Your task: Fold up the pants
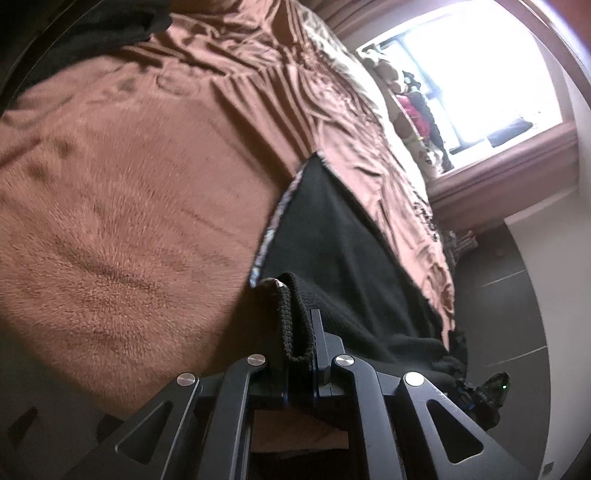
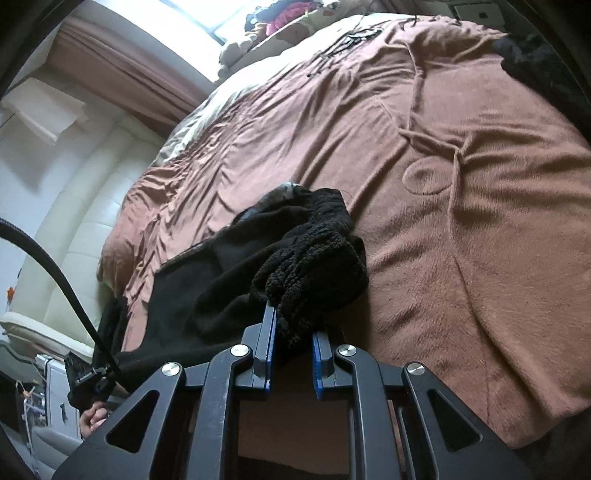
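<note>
The black pants hang over a bed covered by a brown blanket. In the left wrist view my left gripper is shut on a ribbed black hem of the pants, and the cloth stretches away from it as a flat dark panel with a patterned edge. In the right wrist view my right gripper is shut on a bunched, knitted part of the pants, which piles up just beyond its blue pads. The rest of the pants trails left across the blanket toward the bed's edge.
More dark cloth lies at the blanket's far corner. A bright window and soft toys are beyond the bed. A cable and the other gripper, held by a hand, show low at the left of the right wrist view.
</note>
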A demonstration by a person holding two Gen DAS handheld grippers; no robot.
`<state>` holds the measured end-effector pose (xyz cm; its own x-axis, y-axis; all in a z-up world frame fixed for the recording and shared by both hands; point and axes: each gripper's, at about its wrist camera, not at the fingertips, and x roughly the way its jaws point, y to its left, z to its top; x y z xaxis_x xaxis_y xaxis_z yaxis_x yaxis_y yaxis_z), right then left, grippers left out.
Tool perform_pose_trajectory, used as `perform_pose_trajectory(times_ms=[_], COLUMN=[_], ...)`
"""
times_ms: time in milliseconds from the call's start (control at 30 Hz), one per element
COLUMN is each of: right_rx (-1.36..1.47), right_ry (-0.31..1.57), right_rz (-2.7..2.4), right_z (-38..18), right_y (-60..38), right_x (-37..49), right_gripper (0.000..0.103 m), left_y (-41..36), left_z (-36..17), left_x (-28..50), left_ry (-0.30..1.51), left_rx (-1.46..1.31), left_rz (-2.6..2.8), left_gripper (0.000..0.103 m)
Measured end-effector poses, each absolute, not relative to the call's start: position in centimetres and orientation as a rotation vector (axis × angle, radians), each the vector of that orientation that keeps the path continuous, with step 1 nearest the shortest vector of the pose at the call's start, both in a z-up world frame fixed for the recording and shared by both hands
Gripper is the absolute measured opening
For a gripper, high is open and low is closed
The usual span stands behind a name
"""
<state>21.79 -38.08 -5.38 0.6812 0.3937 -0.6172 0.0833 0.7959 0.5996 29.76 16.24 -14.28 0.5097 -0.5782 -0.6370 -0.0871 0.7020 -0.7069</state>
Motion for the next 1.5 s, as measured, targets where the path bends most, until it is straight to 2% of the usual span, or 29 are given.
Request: perform_pose_trajectory(times_ms=[133,200,233,300,333,367,433,467,667,933,1167,1500], right_rx=[0.649,0.655,0.668,0.685,0.689,0.685,0.664,0.650,0.589,0.459,0.352,0.174], right_ry=[0.834,0.854,0.869,0.889,0.896,0.899,0.895,0.888,0.838,0.813,0.834,0.875], right_rz=[0.171,0.152,0.150,0.143,0.140,0.132,0.104,0.087,0.034,0.055,0.109,0.163], right_z=[-6.5,-7.1,-7.4,-7.5,-7.5,-7.3,-6.4,-5.8,-2.2,2.6,3.3,2.3], right_y=[-37.6,-37.5,-37.5,-37.6,-37.7,-37.8,-38.1,-38.3,-39.1,-37.3,-35.6,-33.2], right_x=[22.3,22.5,22.4,22.2,21.9,21.5,20.5,19.8,15.8,14.2,17.9,25.7], right_gripper=[0.012,0.013,0.016,0.020,0.023,0.030,0.044,0.047,0.047,0.047,0.047,0.047], left_y=[16.0,15.8,15.9,16.4,16.7,17.0,17.8,18.2,20.0,18.7,16.8,13.7], left_z=[-15.9,-16.5,-16.7,-16.5,-16.2,-15.7,-14.8,-14.4,-12.3,-9.7,-8.4,-9.4], left_x=[30.3,30.5,30.5,30.4,30.3,30.1,29.7,29.5,29.7,32.2,35.3,41.5], left_ry=[1.044,1.076,1.085,1.088,1.089,1.087,1.069,1.059,1.027,1.008,1.017,1.080], left_rx=[-0.736,-0.723,-0.731,-0.735,-0.722,-0.706,-0.677,-0.662,-0.603,-0.541,-0.466,-0.370], left_rz=[-0.299,-0.280,-0.278,-0.284,-0.284,-0.279,-0.265,-0.259,-0.263,-0.328,-0.349,-0.355], left_gripper=[0.009,0.013,0.015,0.024,0.032,0.042,0.051,0.054,0.054,0.054,0.054,0.054])
